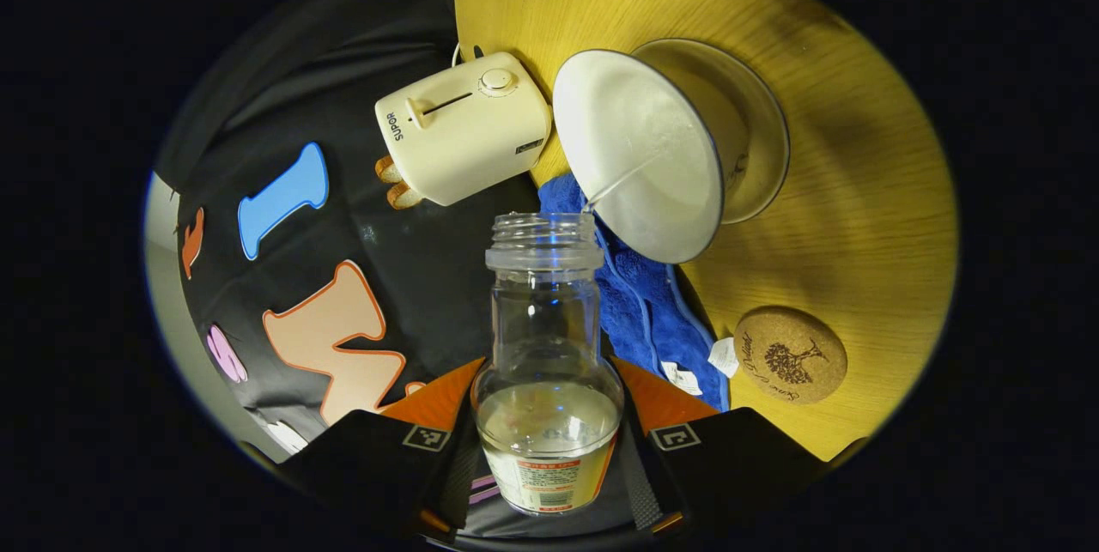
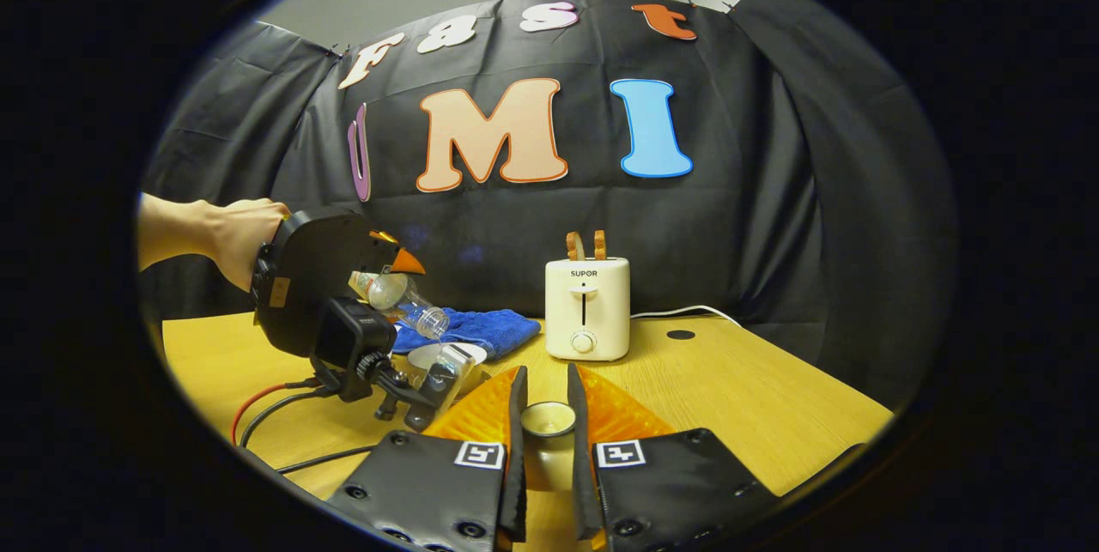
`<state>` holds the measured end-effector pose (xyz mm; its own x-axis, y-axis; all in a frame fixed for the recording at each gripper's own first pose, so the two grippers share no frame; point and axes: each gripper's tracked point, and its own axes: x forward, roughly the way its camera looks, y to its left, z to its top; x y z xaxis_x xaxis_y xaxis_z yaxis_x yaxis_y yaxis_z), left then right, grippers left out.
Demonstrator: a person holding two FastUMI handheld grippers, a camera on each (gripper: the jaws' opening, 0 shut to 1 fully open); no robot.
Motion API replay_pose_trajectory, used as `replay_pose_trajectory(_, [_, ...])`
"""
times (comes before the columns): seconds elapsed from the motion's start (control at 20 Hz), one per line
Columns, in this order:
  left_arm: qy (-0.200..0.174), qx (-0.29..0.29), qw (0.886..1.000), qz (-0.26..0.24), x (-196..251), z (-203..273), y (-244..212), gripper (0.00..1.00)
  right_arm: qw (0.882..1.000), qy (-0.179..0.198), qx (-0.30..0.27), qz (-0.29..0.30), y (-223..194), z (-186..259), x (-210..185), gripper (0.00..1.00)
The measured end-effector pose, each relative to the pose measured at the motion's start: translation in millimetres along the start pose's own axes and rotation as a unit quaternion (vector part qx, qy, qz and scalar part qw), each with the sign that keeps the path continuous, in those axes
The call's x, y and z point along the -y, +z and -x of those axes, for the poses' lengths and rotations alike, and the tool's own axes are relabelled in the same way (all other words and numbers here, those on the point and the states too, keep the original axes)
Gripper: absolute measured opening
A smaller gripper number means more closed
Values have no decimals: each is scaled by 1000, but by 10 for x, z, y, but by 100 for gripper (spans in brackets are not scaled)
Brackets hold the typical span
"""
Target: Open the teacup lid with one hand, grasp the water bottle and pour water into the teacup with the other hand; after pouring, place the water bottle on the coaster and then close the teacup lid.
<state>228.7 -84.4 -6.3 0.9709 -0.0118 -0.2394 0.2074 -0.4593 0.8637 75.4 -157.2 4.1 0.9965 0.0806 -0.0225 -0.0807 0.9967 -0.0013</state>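
1. While left tool (image 1: 549,440) grips the tilted water bottle (image 1: 549,346), a stream runs from its mouth into the teacup (image 1: 652,148) just ahead: pouring step.
2. Right tool (image 2: 547,440) pinches the lid (image 2: 548,419).
3. Next, probably: level bottle, set it on coaster (image 1: 790,354), ahead-right.

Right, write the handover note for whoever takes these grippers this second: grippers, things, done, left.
Left gripper: shut on the water bottle, tipped over the teacup, a thin stream running in.
Right gripper: shut on the teacup lid, held off the cup.
Coaster: bare, on the table beside the blue towel.
Done: lid off, bottle grasped, pouring under way.
Left: finish the pour, stand the bottle on the coaster, put the lid back.
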Motion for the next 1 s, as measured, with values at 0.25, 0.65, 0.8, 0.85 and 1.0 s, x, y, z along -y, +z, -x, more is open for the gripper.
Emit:
replay_pose_trajectory(0.25, [4, -1, 1000, -18, -44, 8, -14, 69, 1000, 0, 0, 0, -6, 1, 0, 25])
replay_pose_trajectory(0.65, [-32, 29, 988, 147, 179, -21, -1, 69, 1000, -3, 0, 1, -9, -9, 11, 25])
replay_pose_trajectory(0.8, [-47, 52, 960, 270, 308, -65, 18, 69, 1000, -3, 0, 1, -9, -9, 13, 25])
replay_pose_trajectory(0.85, [-46, 63, 943, 323, 321, -49, 5, 69, 1000, -4, 0, 1, -9, -9, 23, 24])
replay_pose_trajectory(1.0, [-20, 101, 846, 523, 174, -25, -42, 68, 1000, -11, 1, 2, -2, -16, 48, 25])
